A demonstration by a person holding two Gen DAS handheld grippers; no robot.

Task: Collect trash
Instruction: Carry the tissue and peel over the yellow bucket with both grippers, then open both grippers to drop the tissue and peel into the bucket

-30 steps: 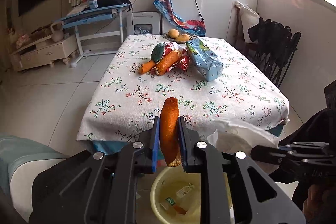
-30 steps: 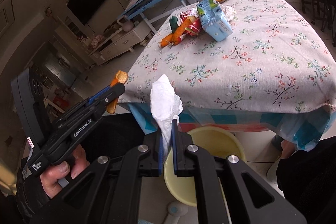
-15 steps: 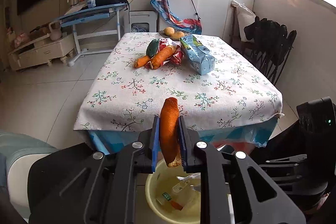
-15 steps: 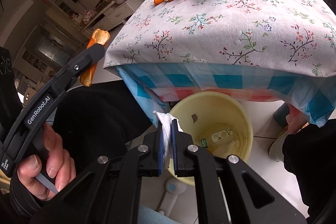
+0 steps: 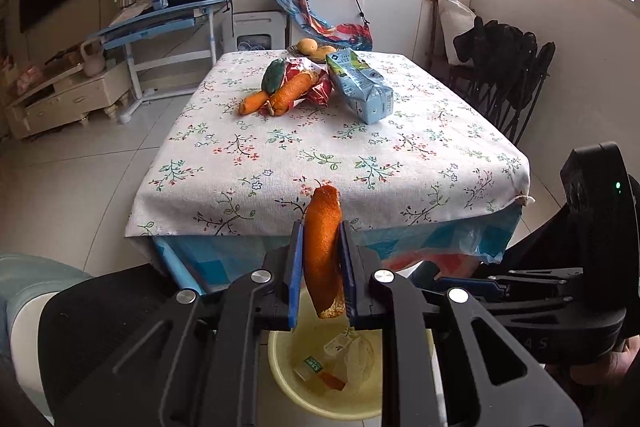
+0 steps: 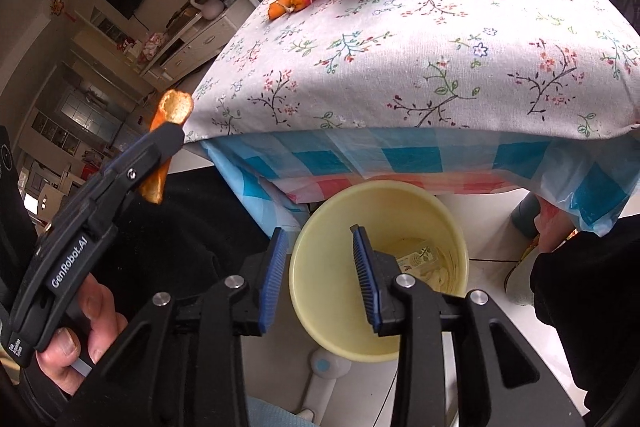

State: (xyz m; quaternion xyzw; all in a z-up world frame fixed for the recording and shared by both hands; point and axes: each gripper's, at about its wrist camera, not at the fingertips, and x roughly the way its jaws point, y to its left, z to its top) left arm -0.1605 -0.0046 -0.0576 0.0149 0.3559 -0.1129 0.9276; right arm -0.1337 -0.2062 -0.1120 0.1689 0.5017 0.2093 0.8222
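black right tongs [image 6: 320, 275] agape over bin [image 6: 452, 223]

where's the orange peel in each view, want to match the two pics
Left wrist view: the orange peel stands at lower centre, clamped upright in the left gripper, above the yellow bin.
Right wrist view: the peel is at the left edge, sticking out of the left gripper, left of the bin.
Shared landmark: the yellow bin under the near edge of the floral tablecloth.
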